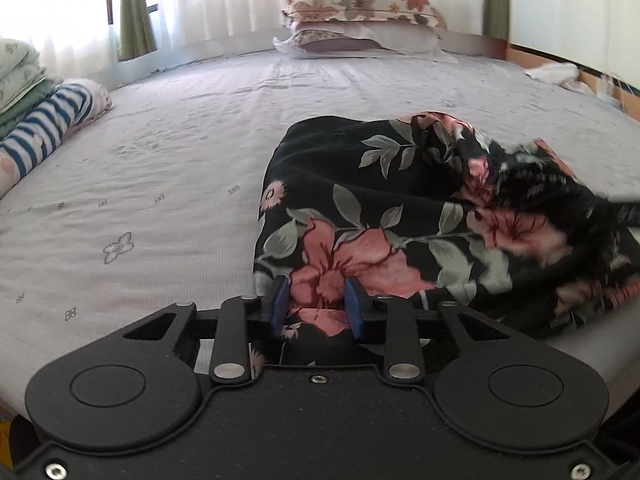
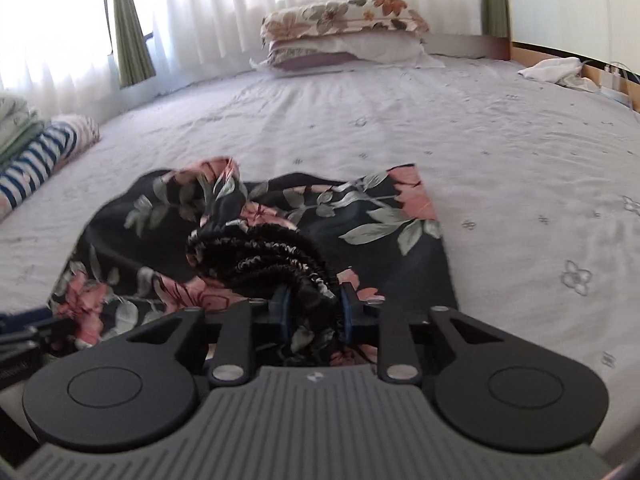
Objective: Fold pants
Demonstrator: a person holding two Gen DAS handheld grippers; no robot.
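Floral pants (image 1: 360, 208) bunched on the bed (image 1: 168, 168), well short of the stacked pillows (image 1: 360, 20). Left gripper (image 1: 316, 306) clamped on a flat near edge; right gripper (image 2: 314, 312) pinching what looks like the gathered waistband (image 2: 260, 252), somewhat blurred. Long axis running across, between both fingers. Curtained window behind the pillows.

Daylight is coming through white sheer curtains (image 1: 224, 8) with green drapes (image 1: 136, 12). Lilac bedsheet (image 1: 168, 152) is covering the bed; two pillows (image 2: 344, 36) are lying stacked at the head, folded bedding (image 1: 24, 80) sitting left.
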